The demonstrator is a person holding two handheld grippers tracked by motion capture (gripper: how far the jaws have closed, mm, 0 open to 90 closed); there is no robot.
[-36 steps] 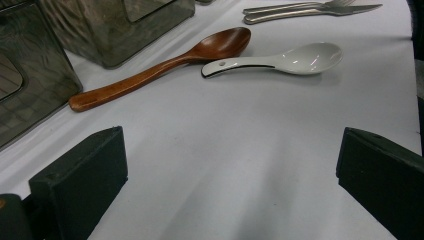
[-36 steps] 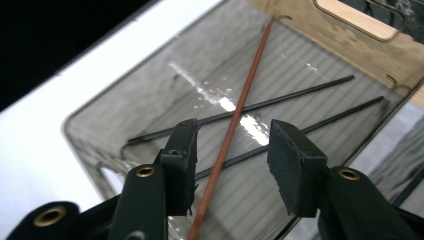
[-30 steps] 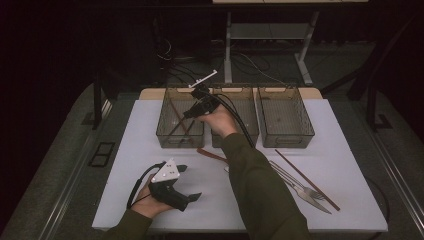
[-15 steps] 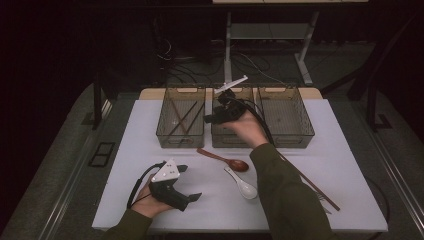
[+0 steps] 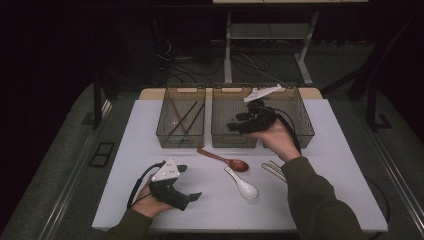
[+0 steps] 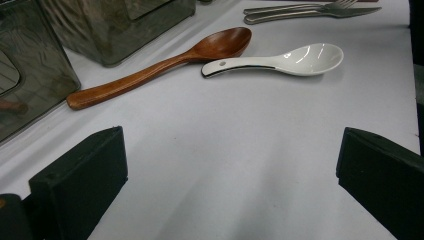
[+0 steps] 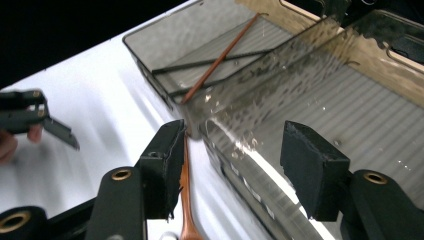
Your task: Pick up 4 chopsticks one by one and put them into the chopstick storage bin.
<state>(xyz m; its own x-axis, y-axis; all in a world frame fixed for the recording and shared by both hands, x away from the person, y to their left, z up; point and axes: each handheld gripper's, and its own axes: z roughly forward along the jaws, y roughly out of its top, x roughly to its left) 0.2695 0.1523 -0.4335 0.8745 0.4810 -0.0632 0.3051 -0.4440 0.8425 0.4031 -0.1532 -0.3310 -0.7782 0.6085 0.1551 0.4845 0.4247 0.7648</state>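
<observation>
Dark room, cables on the floor behind; we work at a white table (image 5: pixel 125 125) w/ three clear bins along its far edge. Left bin (image 5: pixel 181 118) holds chopsticks (image 5: pixel 184 118), a reddish one crossing dark ones in the right gripper view. Middle bin (image 5: pixel 226 141) and right bin (image 5: pixel 306 131) look empty as far as we can tell.

Our right gripper (image 5: pixel 232 126) hangs over the middle bin, jaws pointing left toward the left bin. In its own view the jaws stand roughly half apart w/ nothing between the pads; below them sit the middle bin's near wall and floor. Our hand (image 5: pixel 278 140) wraps the gripper body from the right.

Our left gripper (image 5: pixel 190 182) rests on the table near the front-left, jaws wide apart & empty, aimed toward the spoons.

On the table in front of the bins: wooden spoon (image 5: pixel 224 158), lying at a slant w/ handle toward the middle bin, bowl to the right. Just beside it, nearer to us, the white ceramic spoon (image 5: pixel 242 184); its handle tip comes close to the wooden bowl, touching or not we can't tell. Metal cutlery (image 5: pixel 273 169) lies further right, partly hidden by our right sleeve (image 5: pixel 315 200).
</observation>
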